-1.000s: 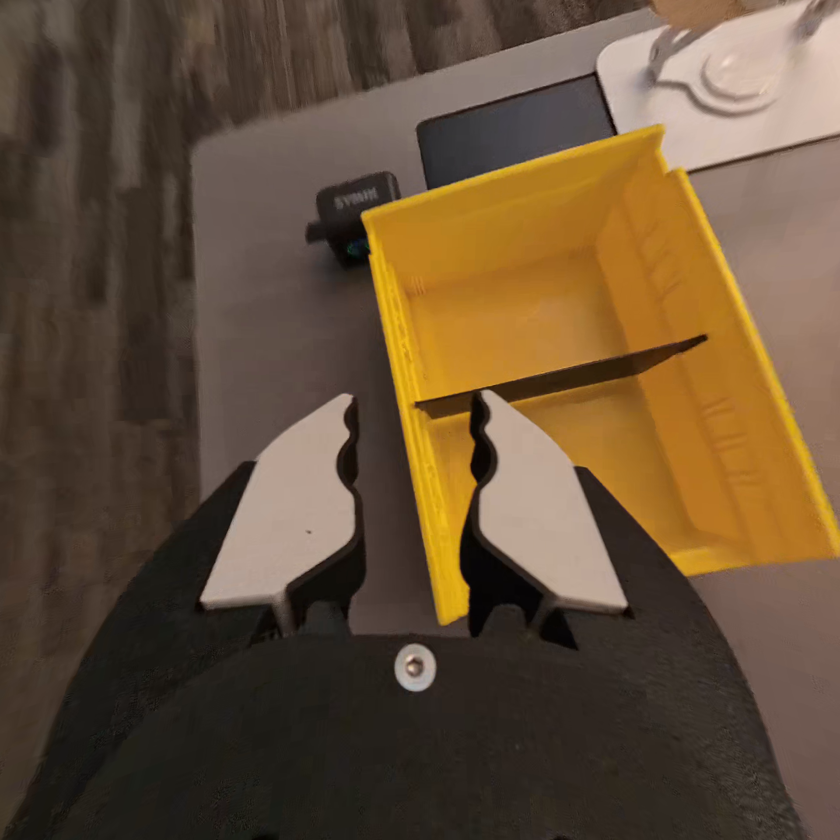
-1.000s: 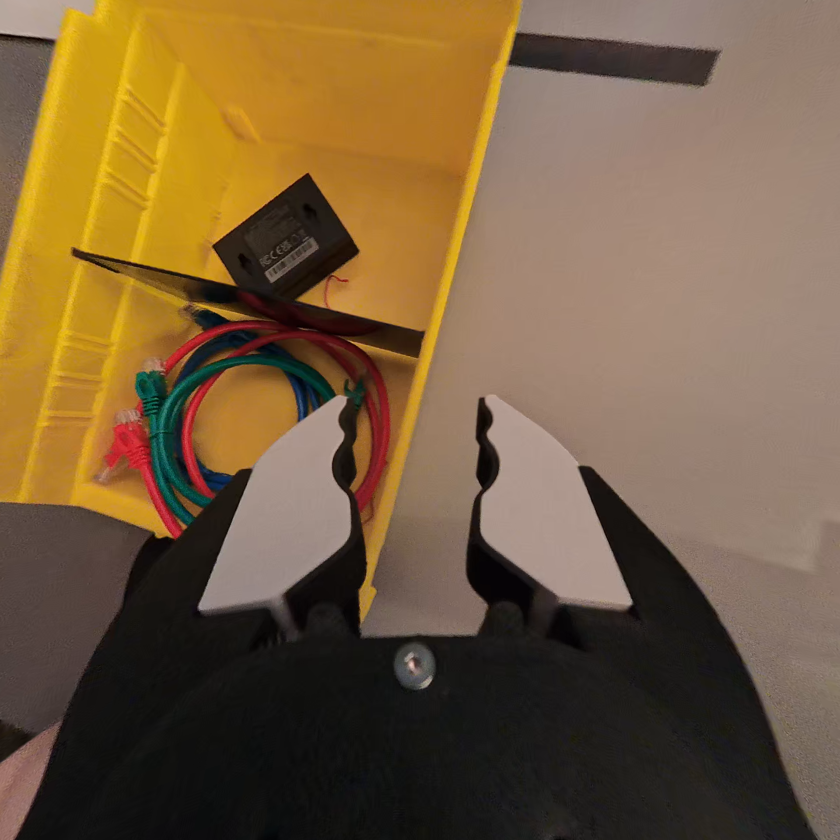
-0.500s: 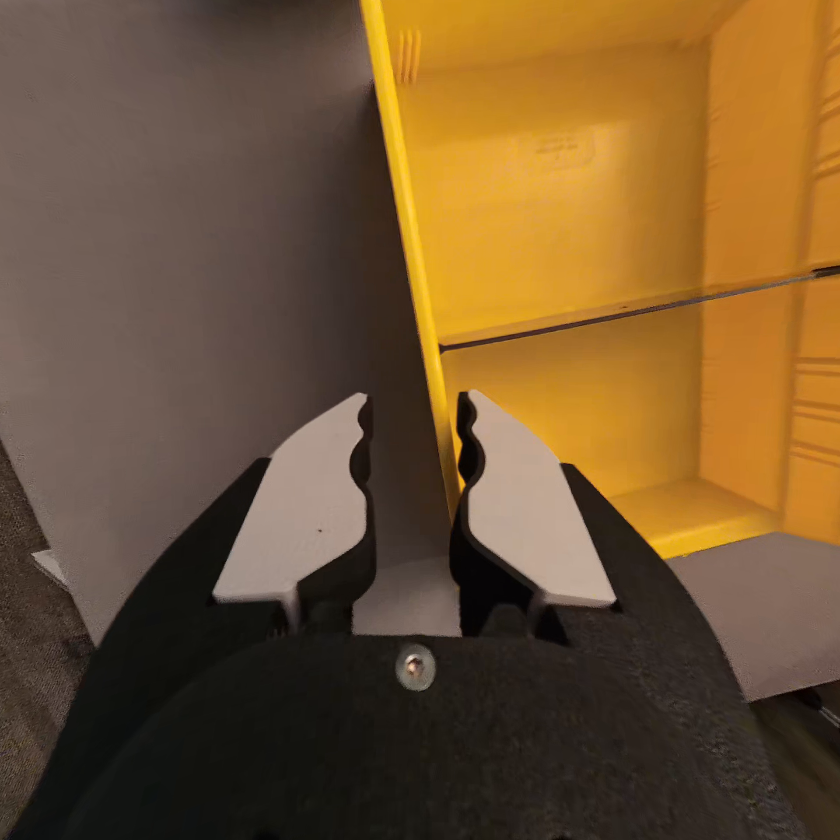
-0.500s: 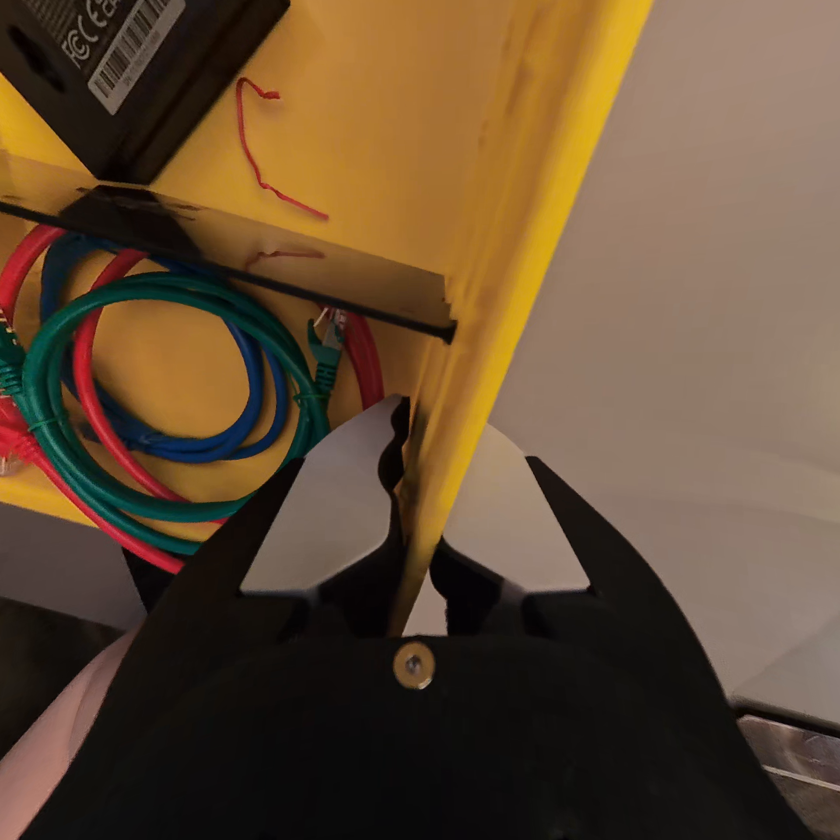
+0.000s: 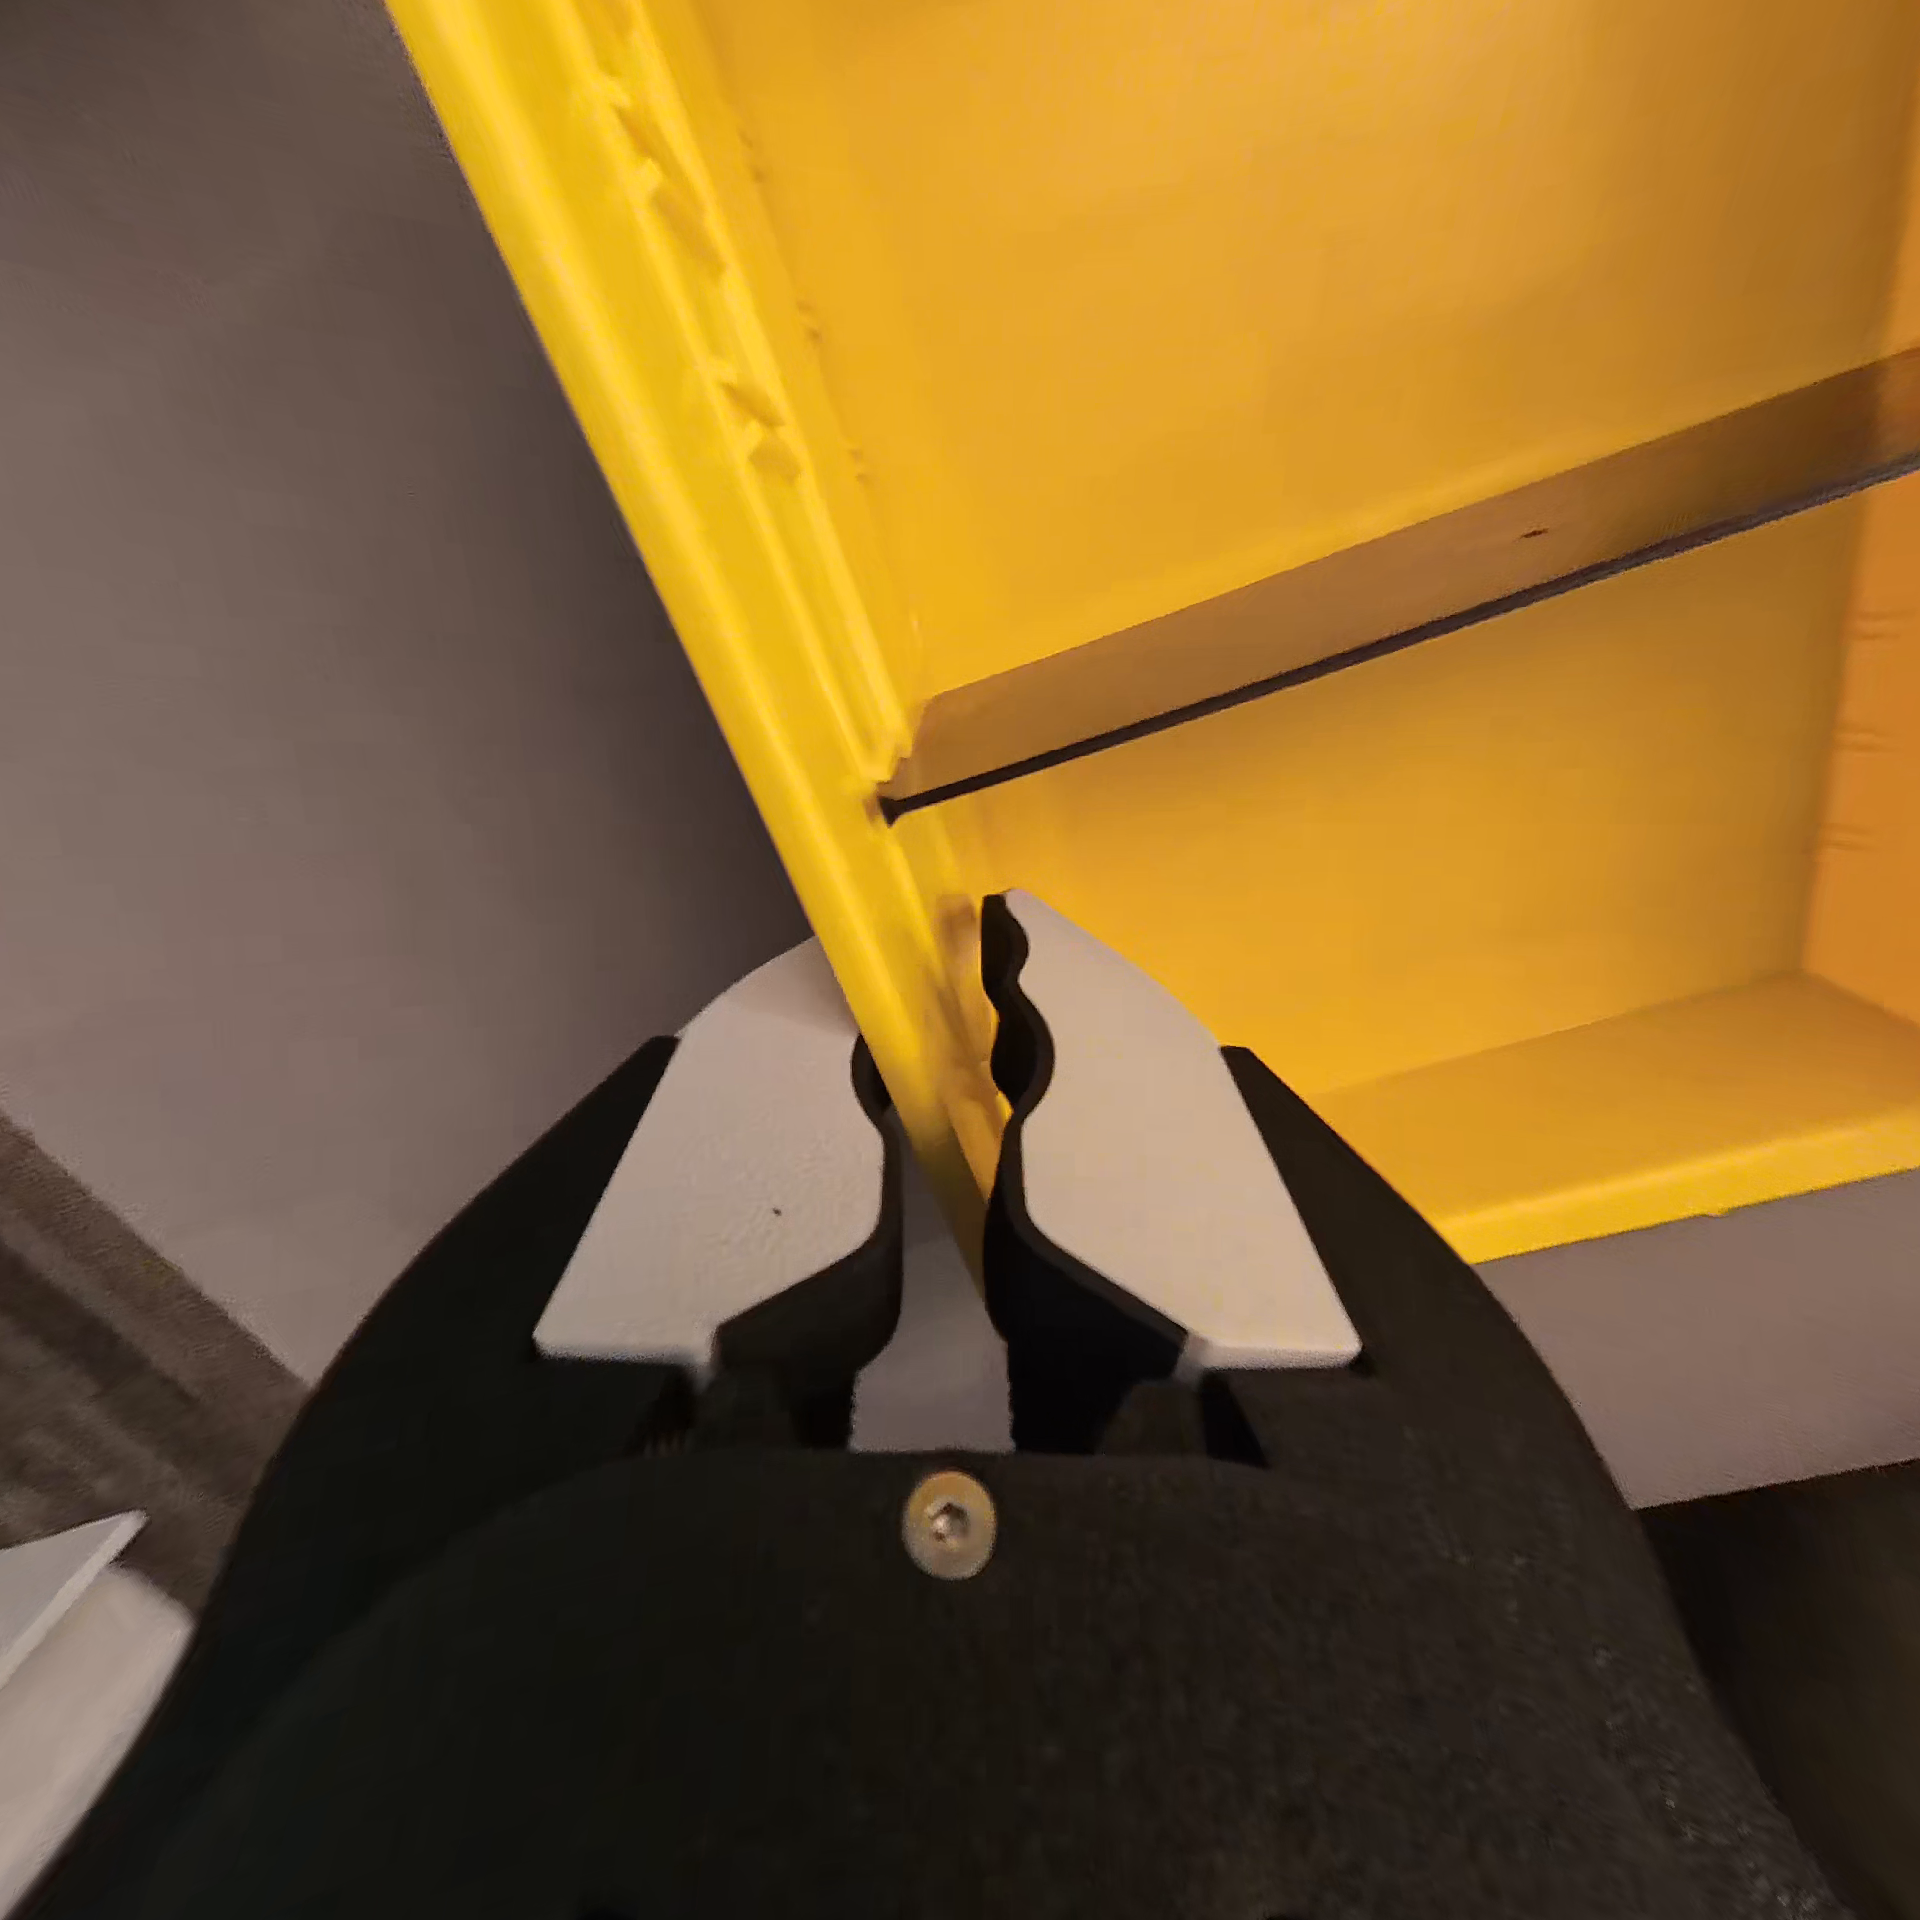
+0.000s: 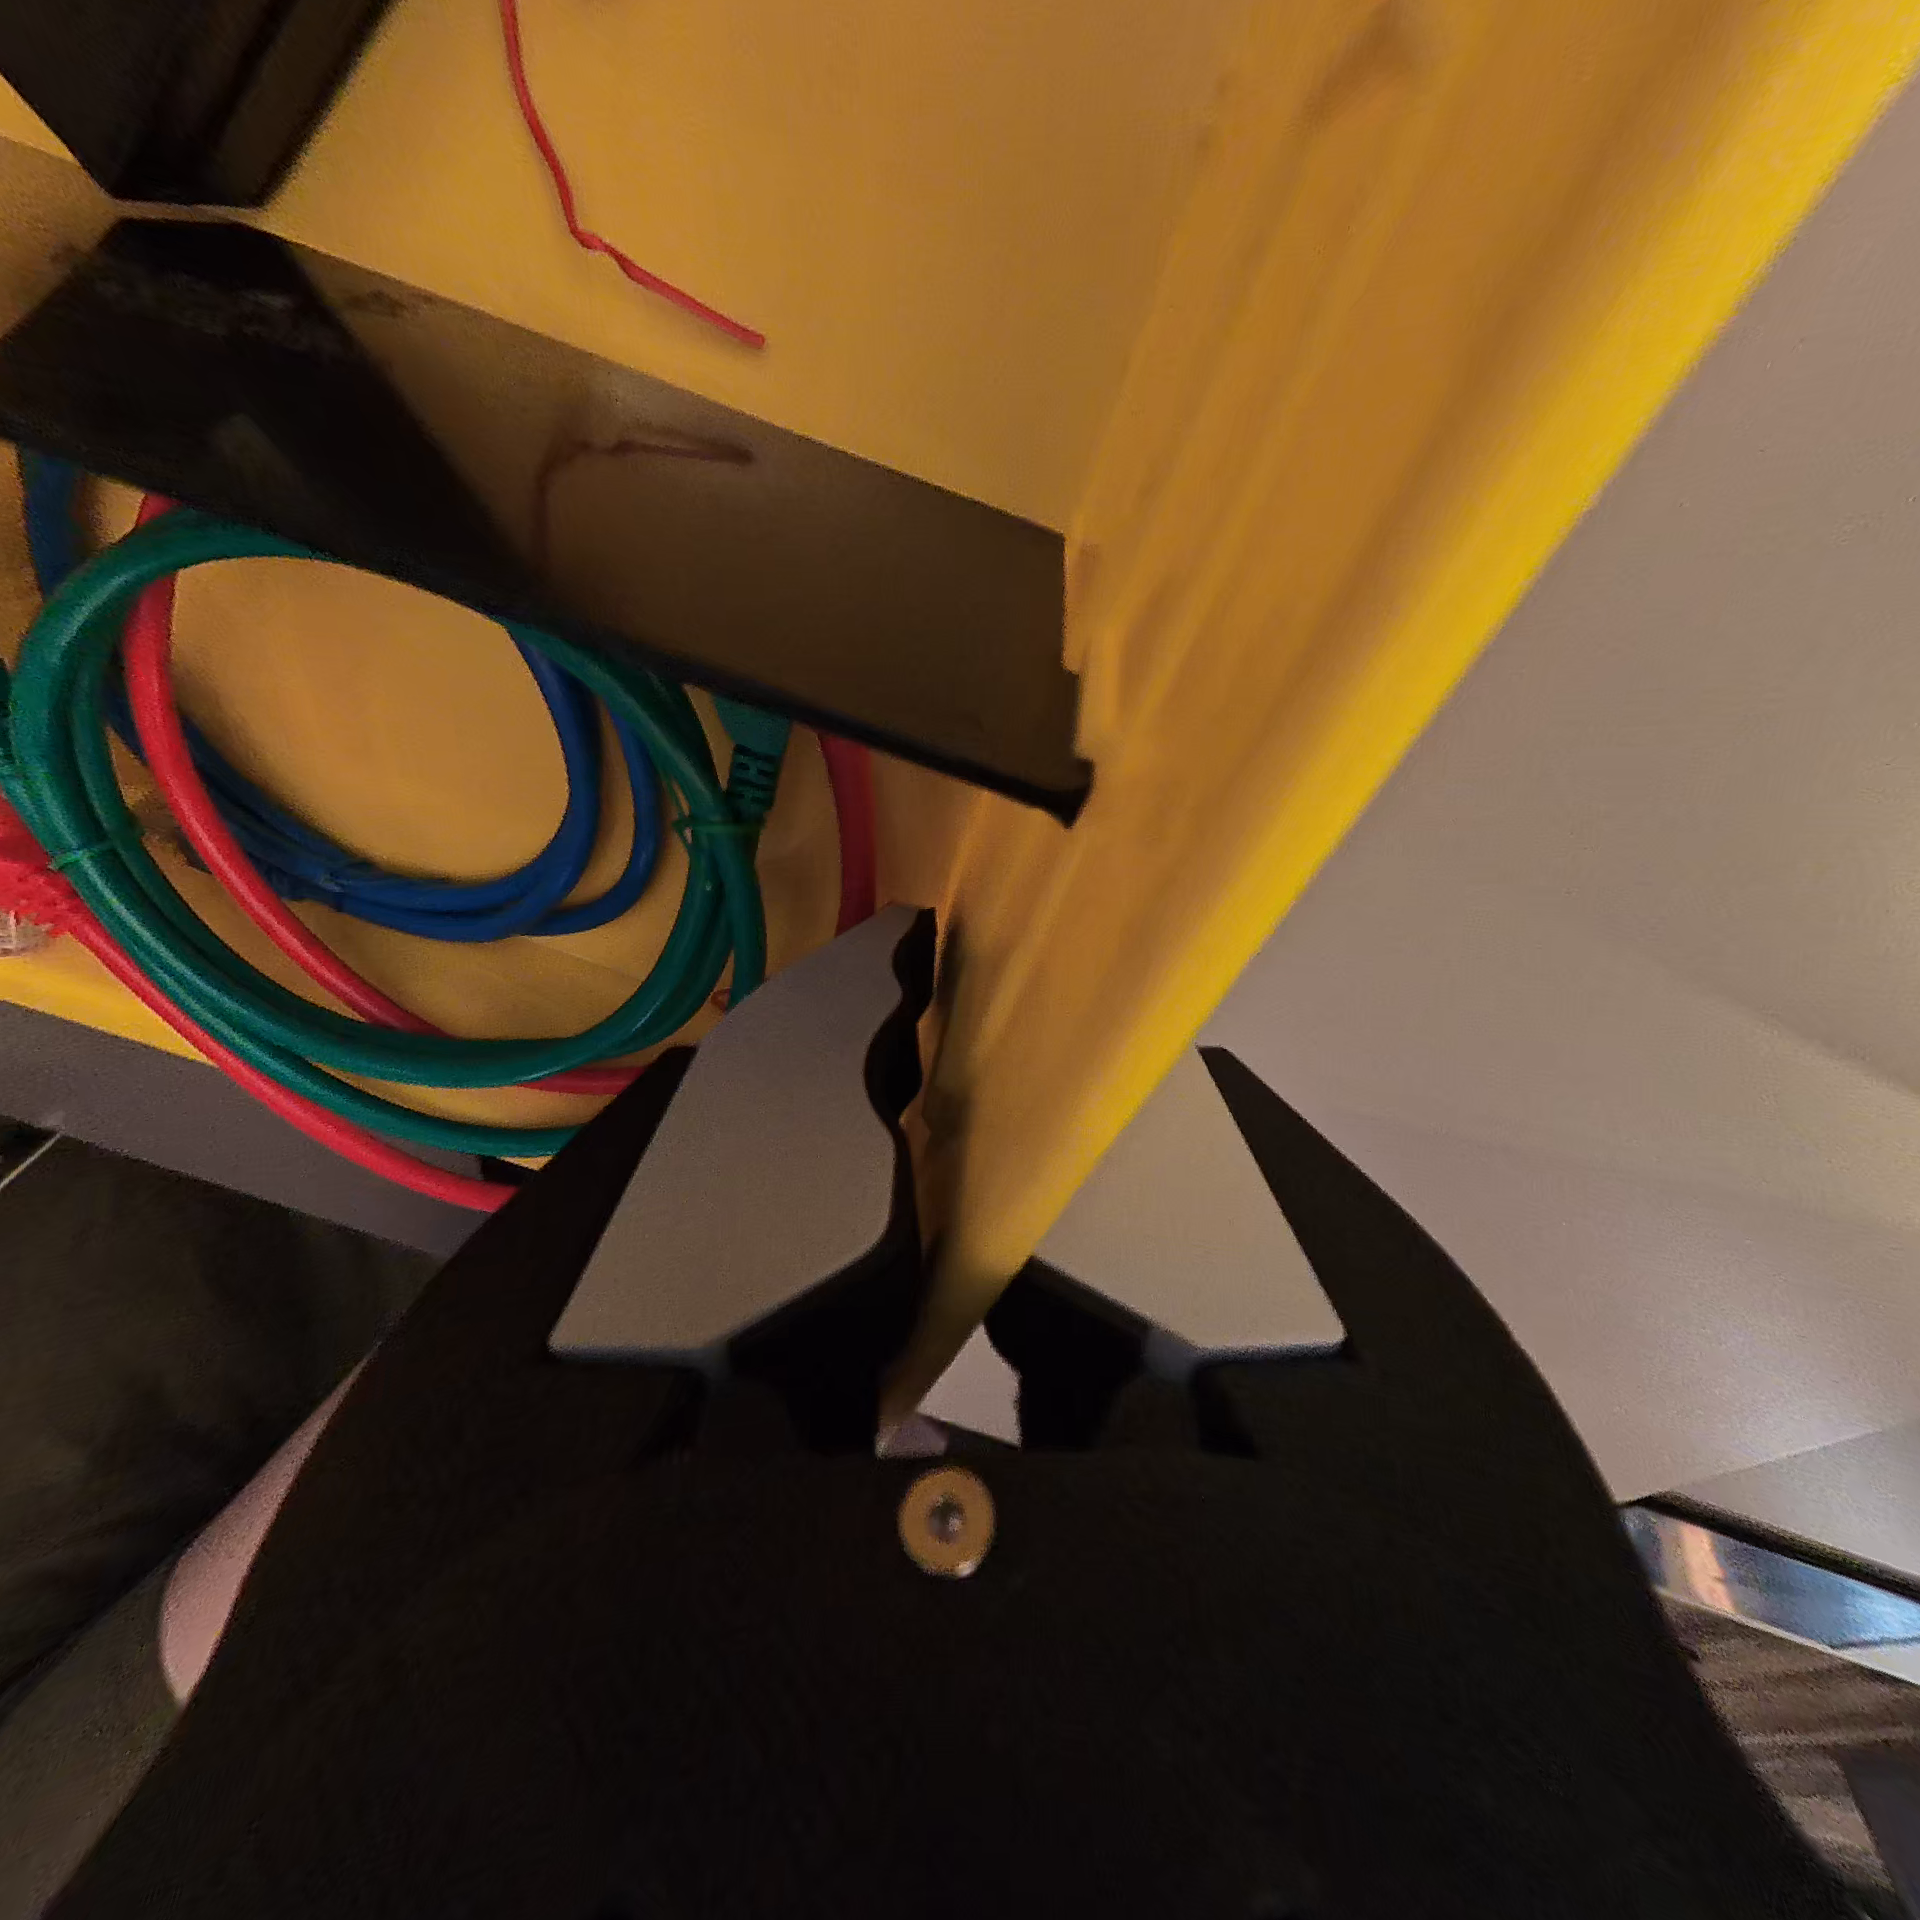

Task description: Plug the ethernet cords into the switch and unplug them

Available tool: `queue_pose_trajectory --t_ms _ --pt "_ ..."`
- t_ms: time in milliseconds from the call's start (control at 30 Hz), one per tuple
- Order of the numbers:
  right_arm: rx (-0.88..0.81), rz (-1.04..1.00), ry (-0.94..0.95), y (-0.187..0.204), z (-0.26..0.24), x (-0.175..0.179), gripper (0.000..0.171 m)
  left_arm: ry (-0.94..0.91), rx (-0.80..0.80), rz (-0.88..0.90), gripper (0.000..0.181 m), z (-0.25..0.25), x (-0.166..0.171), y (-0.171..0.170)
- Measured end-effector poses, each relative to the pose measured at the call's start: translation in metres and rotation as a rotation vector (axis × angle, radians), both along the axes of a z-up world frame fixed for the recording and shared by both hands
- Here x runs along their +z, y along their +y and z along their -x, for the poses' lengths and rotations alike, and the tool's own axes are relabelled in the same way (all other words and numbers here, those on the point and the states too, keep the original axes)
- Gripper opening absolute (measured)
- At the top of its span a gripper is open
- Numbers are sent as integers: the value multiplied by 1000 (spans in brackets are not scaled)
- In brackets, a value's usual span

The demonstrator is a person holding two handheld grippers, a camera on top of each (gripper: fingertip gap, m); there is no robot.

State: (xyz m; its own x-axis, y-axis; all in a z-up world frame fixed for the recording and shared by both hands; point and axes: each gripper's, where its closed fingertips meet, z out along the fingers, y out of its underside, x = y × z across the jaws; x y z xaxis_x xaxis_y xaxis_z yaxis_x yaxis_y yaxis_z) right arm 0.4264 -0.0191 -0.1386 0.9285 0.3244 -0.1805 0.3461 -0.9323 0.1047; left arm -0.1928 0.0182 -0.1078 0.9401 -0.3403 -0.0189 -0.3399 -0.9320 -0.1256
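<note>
The yellow bin [image 5: 1299,343] looks like matt moulded plastic, ribbed along its rim. Its dark divider [image 6: 790,613] has a smooth, faintly reflective sheen. The coiled green cord [image 6: 343,1049], red cord [image 6: 197,790] and blue cord [image 6: 468,894] wear glossy rubbery jackets. The tabletop [image 5: 260,623] is smooth matt grey.

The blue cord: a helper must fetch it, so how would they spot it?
Look in the yellow bin, in the compartment on the near side of the dark divider. The blue cord lies coiled there, inside the wider green and red loops.

left tongs [image 5: 920,997] clamped on bin wall [image 5: 727,499]; right tongs [image 6: 997,1049] likewise clamped on opposite wall [image 6: 1195,727].
</note>
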Motion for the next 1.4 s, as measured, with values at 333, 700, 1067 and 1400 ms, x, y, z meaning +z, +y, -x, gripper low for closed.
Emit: queue_pose_trajectory --t_ms 333,700,1067,1400 --pt "47 193 -10 -15 73 2 8 114 -125 93 26 -54 -1 -17" --pt "104 117 19 -8 100 6 22 48 -137 18 36 -64 20 -28" --pt "-25 -431 201 -40 129 123 23 -43 -186 -324 42 -55 98 -44" --pt "284 -687 418 -46 333 136 36 -155 -297 -466 43 -64 124 -49"
